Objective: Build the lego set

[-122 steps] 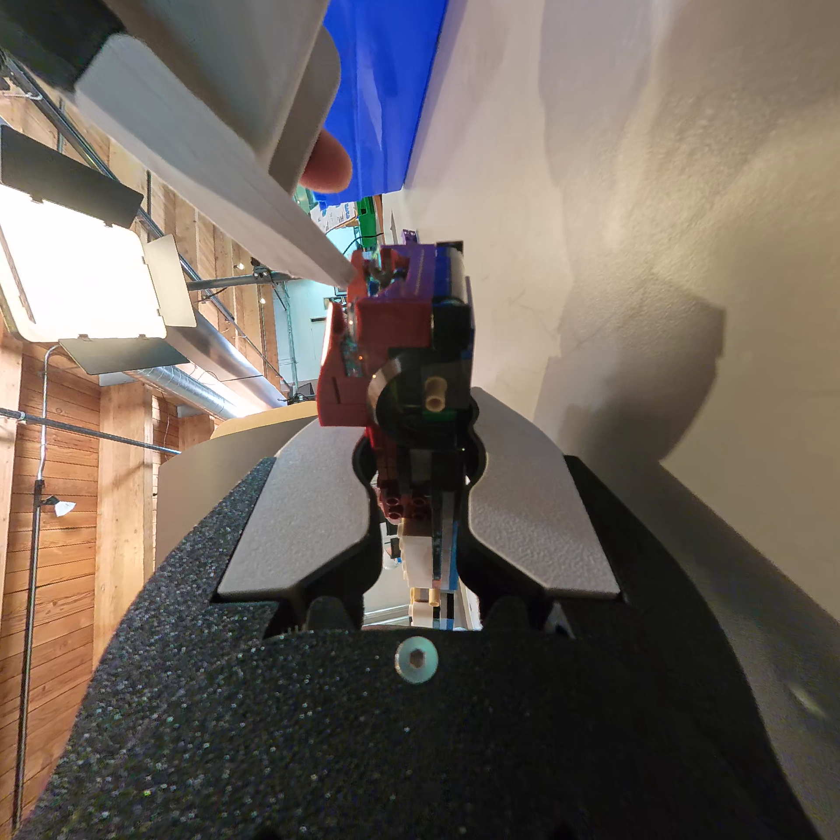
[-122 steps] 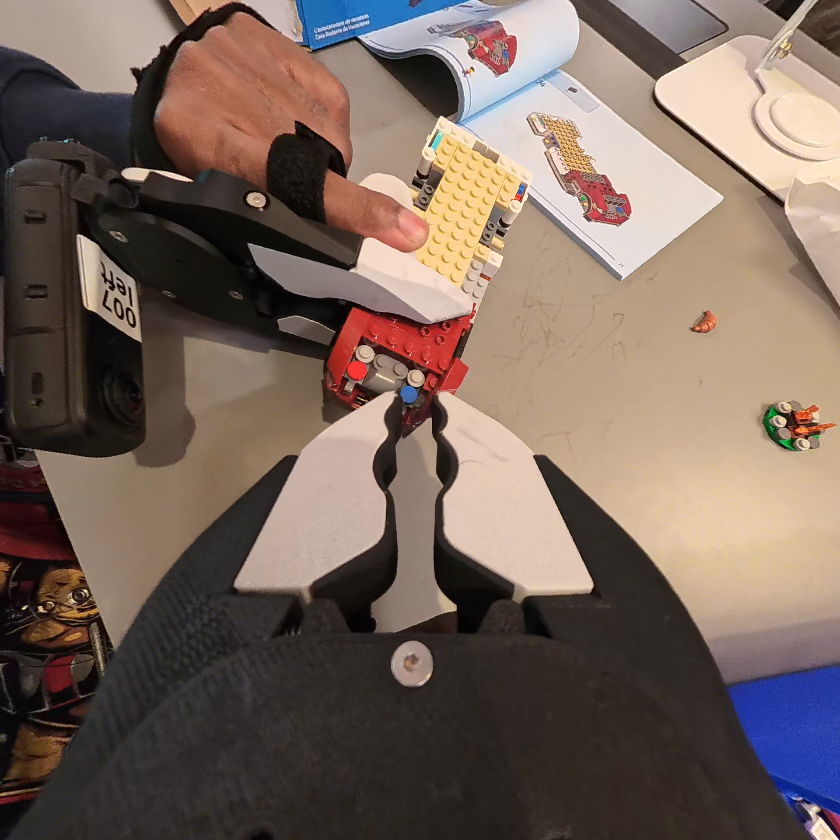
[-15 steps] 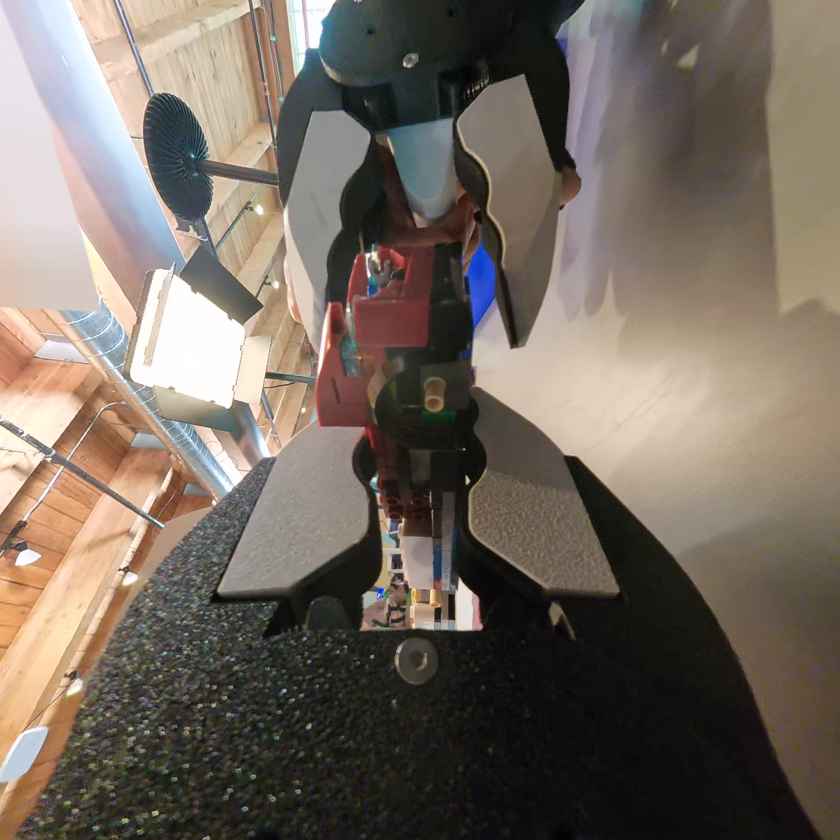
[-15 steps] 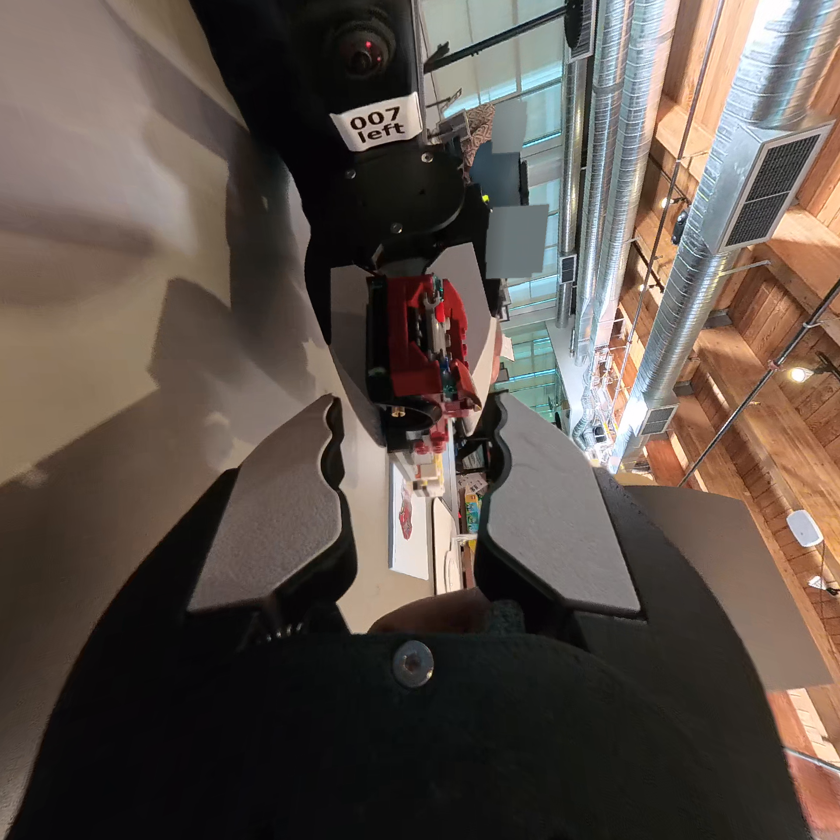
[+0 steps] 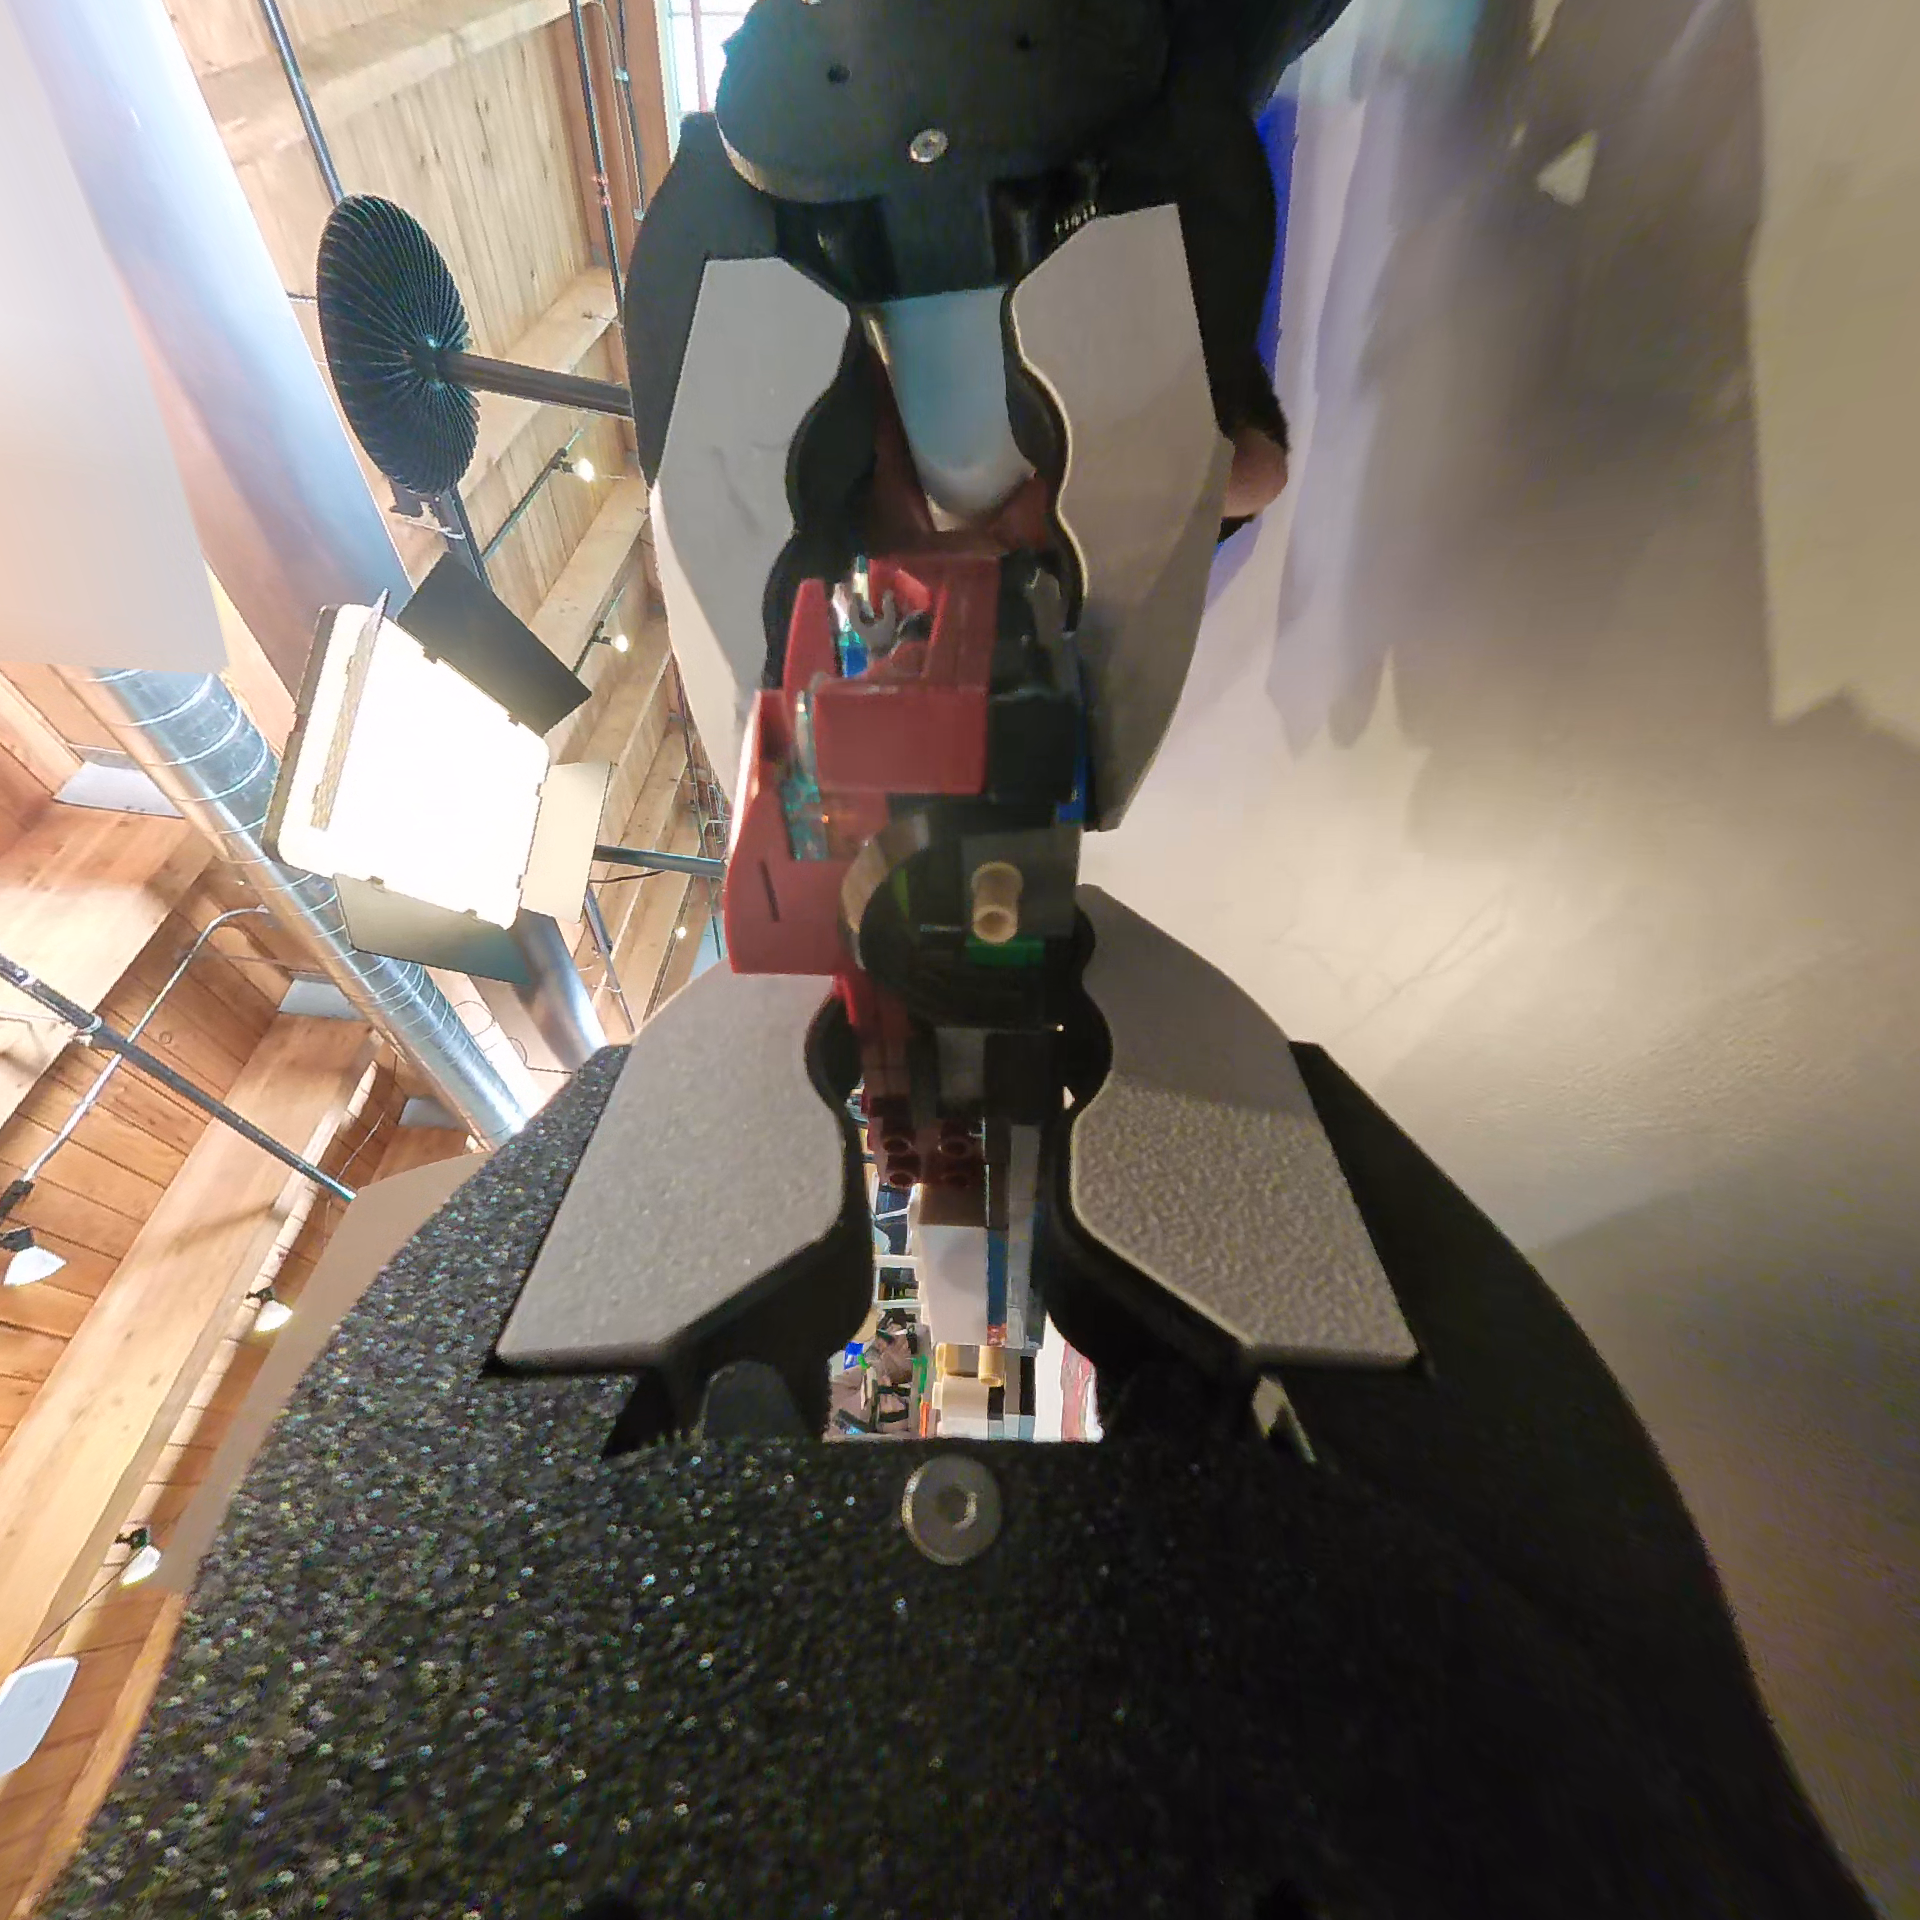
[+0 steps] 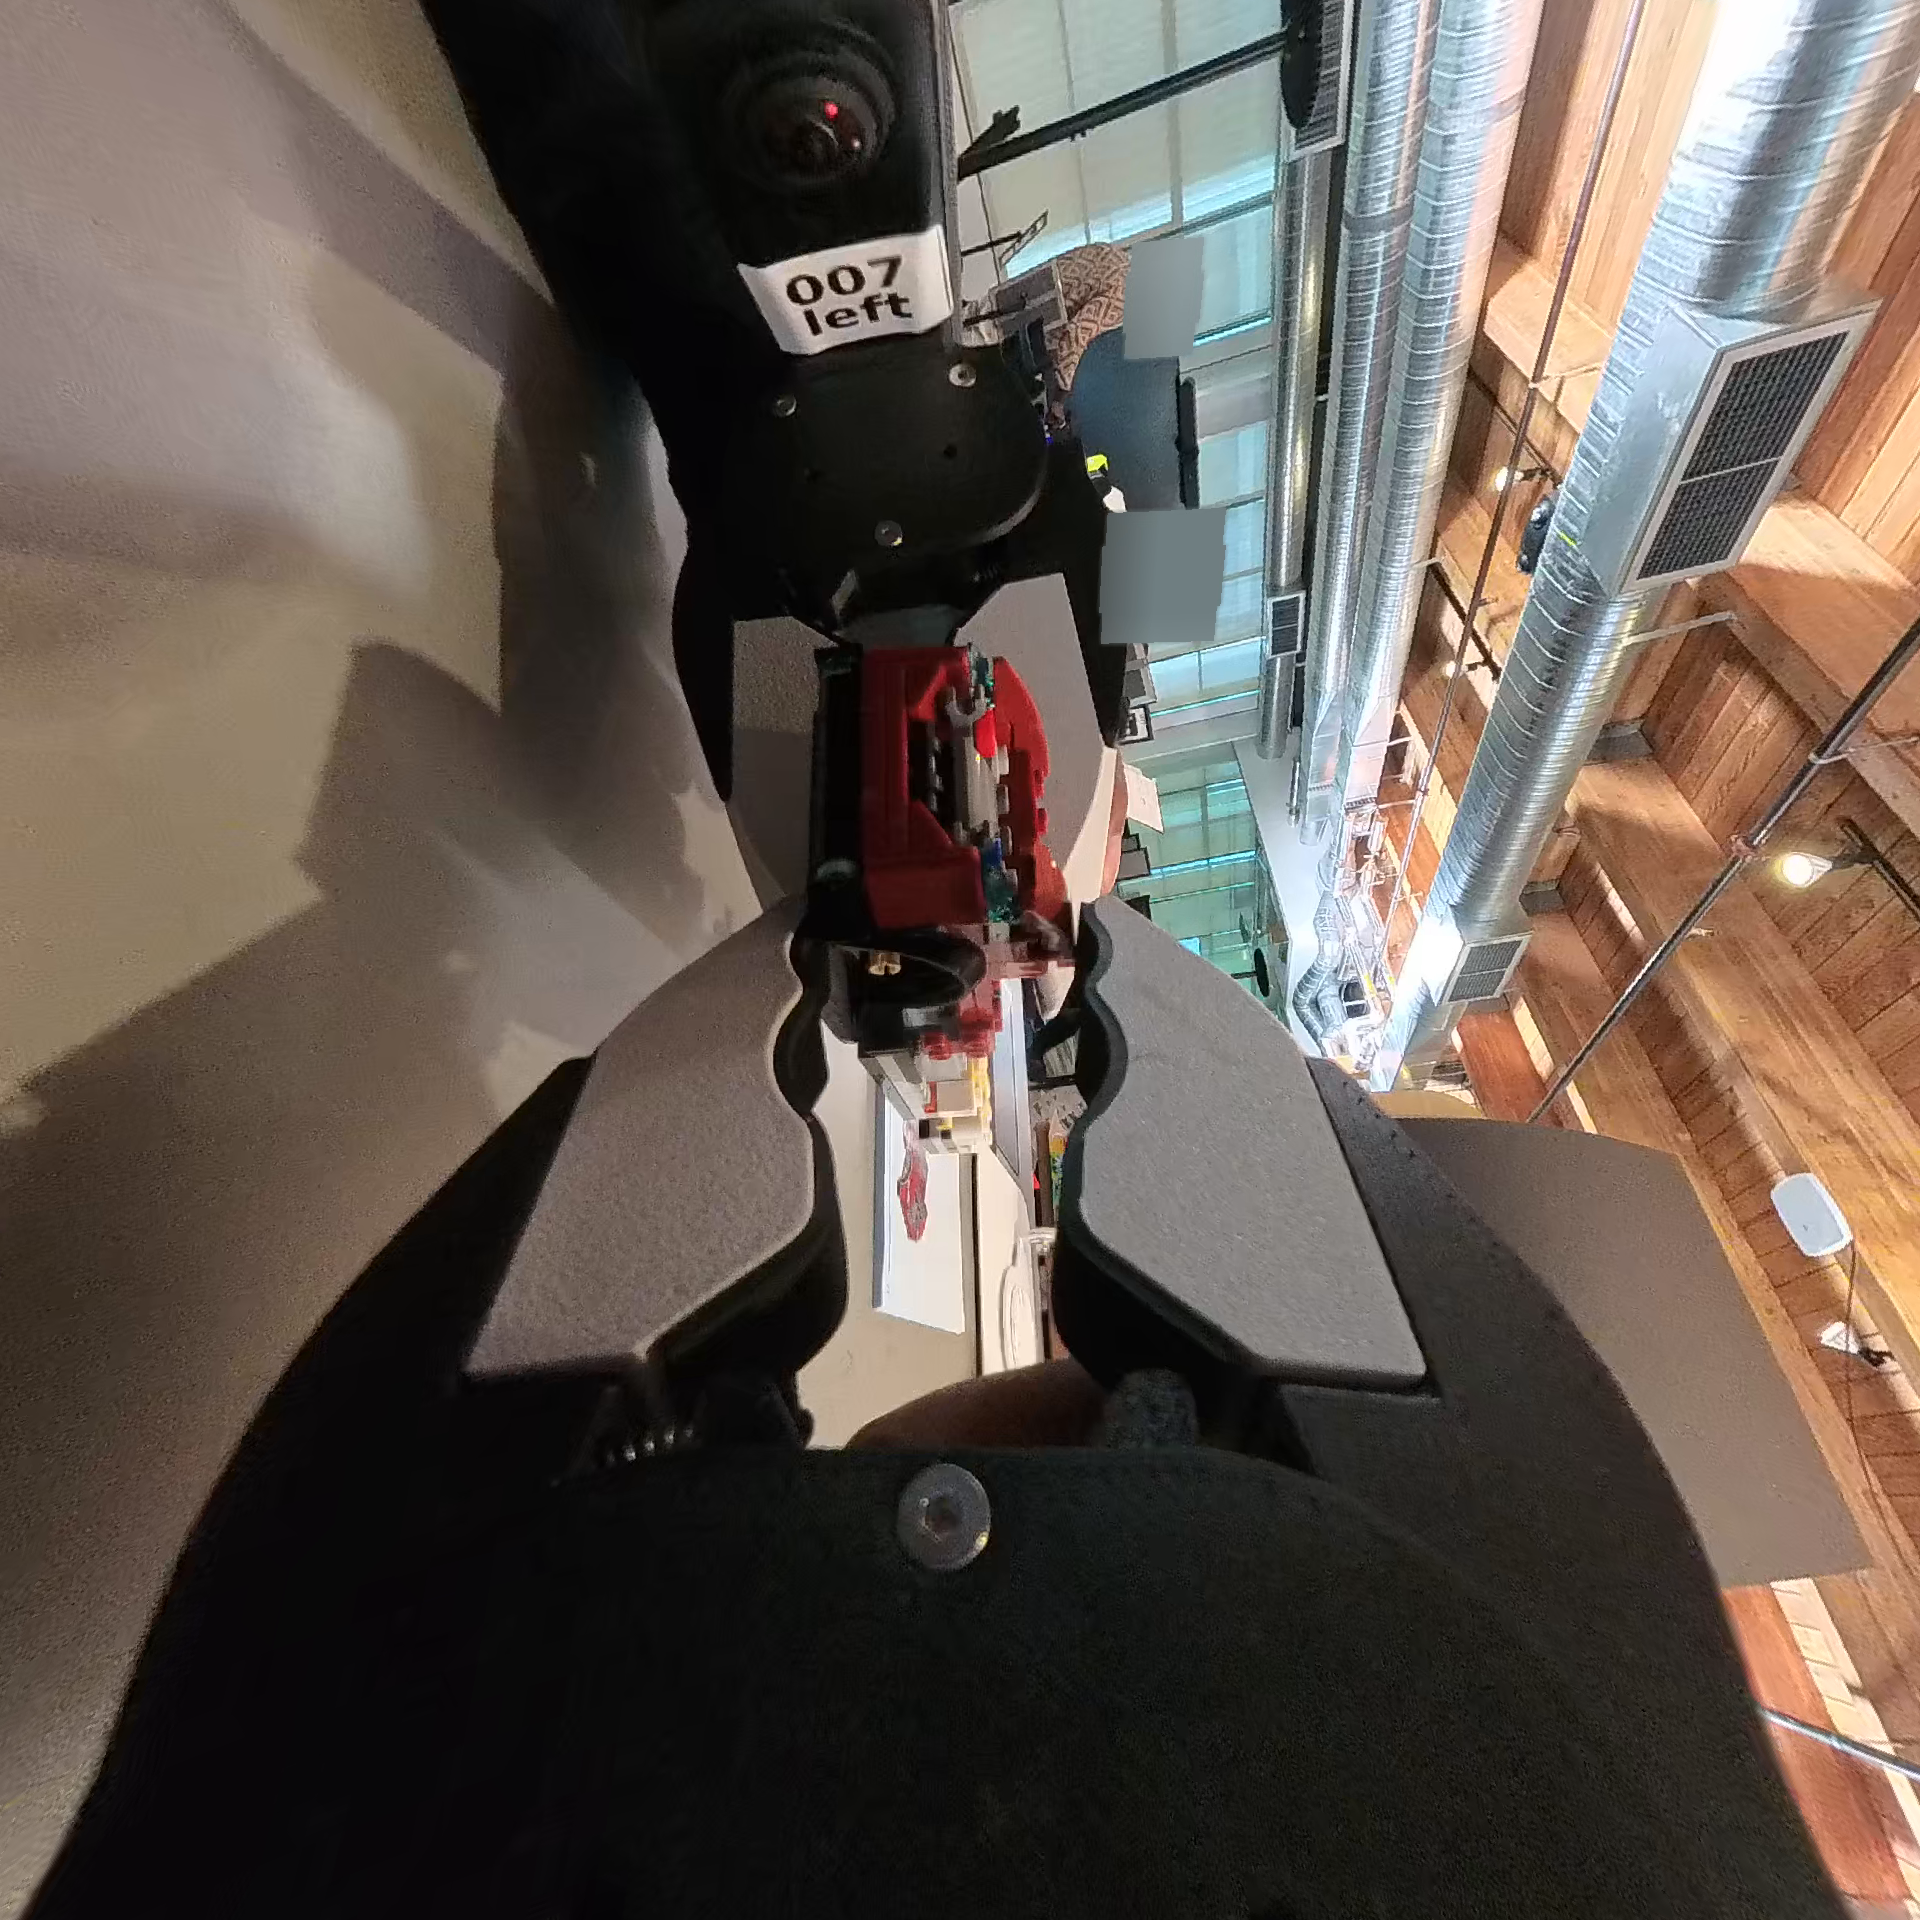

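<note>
Over the grey worktop (image 6: 260, 727), your left tool (image 5: 951, 997) clamps the red and black brick model (image 5: 904, 748) held in the air, while your right tool (image 6: 940, 935) closes around its far end, fingers (image 6: 1164, 1039) touching.

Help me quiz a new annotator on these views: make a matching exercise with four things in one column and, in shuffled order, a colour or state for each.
Things
1. brick model
2. light panel
3. round fan
4. small peg

Colours or states
A. black, ribbed, on a dark pole near the wooden ceiling
B. glowing bright white
C. red and black, held in the left gripper
D. tan, sticking out of the model's black part

Pairs: 1-C, 2-B, 3-A, 4-D
</note>
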Demonstrator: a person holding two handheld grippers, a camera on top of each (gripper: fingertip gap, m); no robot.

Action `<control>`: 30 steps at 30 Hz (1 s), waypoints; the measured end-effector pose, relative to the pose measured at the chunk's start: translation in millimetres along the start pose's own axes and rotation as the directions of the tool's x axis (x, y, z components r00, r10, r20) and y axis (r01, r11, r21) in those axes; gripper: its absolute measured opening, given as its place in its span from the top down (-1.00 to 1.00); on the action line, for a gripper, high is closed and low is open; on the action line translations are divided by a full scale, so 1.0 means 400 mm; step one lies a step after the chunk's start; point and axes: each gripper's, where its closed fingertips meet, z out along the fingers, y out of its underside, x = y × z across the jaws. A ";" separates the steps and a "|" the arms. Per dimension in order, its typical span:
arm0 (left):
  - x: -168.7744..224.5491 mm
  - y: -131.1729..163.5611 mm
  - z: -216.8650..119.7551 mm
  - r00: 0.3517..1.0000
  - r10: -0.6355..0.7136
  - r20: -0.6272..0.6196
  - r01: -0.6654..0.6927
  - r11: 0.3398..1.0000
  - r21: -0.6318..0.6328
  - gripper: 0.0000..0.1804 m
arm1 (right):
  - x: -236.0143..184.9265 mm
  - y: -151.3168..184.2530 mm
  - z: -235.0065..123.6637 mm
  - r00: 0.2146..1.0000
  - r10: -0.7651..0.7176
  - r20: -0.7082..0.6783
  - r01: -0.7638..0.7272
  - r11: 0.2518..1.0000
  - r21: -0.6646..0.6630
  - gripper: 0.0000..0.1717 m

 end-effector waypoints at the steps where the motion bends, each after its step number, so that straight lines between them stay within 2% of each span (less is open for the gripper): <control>1: 0.000 0.000 0.001 1.000 -0.001 0.000 0.001 1.000 -0.001 0.61 | 0.000 0.001 0.000 1.000 -0.002 0.000 0.002 1.000 -0.001 0.47; 21: 0.014 -0.012 -0.004 0.998 0.001 -0.065 0.000 1.000 0.019 0.61 | -0.013 -0.001 -0.013 0.999 -0.034 0.025 0.034 0.999 0.015 0.52; 30: 0.028 -0.009 -0.008 0.990 -0.017 -0.139 0.016 1.000 -0.008 0.61 | -0.019 0.001 -0.013 0.997 -0.075 0.037 0.075 0.997 0.007 0.59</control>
